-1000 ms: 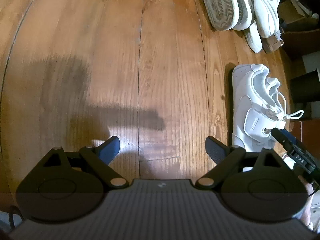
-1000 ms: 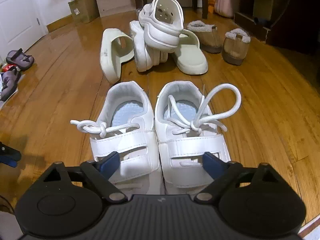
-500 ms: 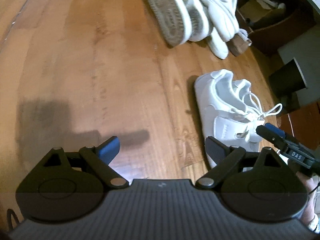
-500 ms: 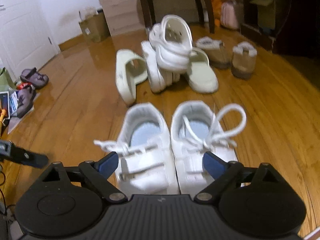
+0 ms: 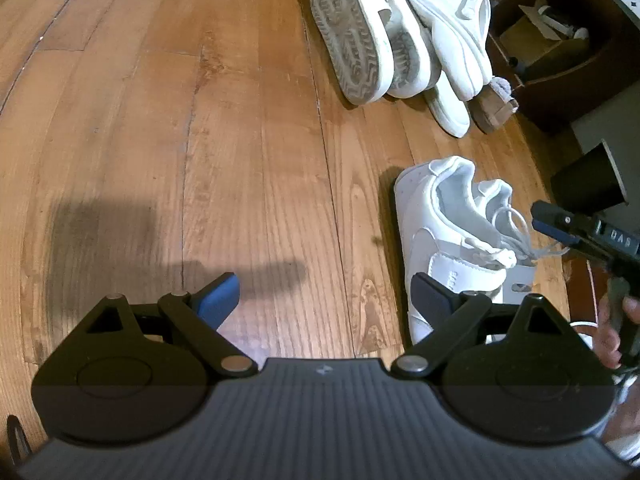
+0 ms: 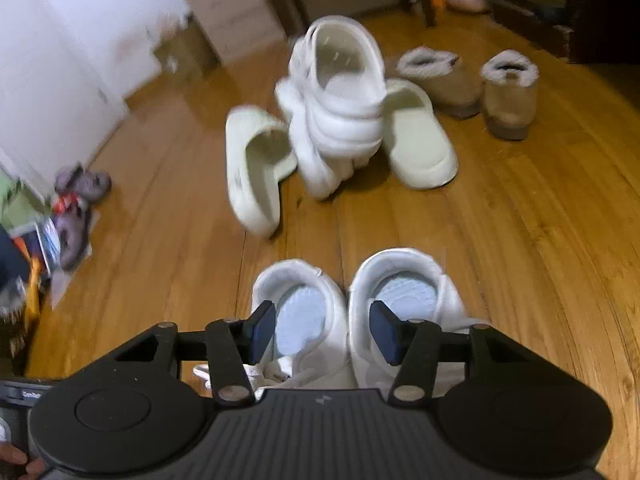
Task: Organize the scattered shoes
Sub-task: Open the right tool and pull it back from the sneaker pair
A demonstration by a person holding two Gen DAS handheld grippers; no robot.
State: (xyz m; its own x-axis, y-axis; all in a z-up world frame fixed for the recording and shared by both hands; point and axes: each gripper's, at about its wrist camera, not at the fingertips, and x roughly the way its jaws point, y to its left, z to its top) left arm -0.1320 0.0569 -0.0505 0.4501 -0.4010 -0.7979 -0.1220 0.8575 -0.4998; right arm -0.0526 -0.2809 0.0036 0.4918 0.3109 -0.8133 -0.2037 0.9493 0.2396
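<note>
A pair of white sneakers (image 6: 352, 312) stands side by side on the wood floor, heels toward the pile; it also shows in the left wrist view (image 5: 448, 236). My right gripper (image 6: 322, 330) is open above them, its fingers over the two heel openings, holding nothing. My left gripper (image 5: 324, 300) is open and empty over bare floor, left of the sneakers. A pile of white clogs and slides (image 6: 332, 120) lies beyond the sneakers; the left wrist view shows the soles of the pile (image 5: 384, 40).
Two tan fur-lined boots (image 6: 480, 92) stand at the back right. Small purple shoes and clutter (image 6: 72, 208) lie at the left by a white door. Dark furniture and an open box (image 5: 560, 48) stand to the right in the left wrist view.
My right gripper has moved forward over the sneakers and its jaws have narrowed. My left gripper has tilted up, so more of the shoe pile shows.
</note>
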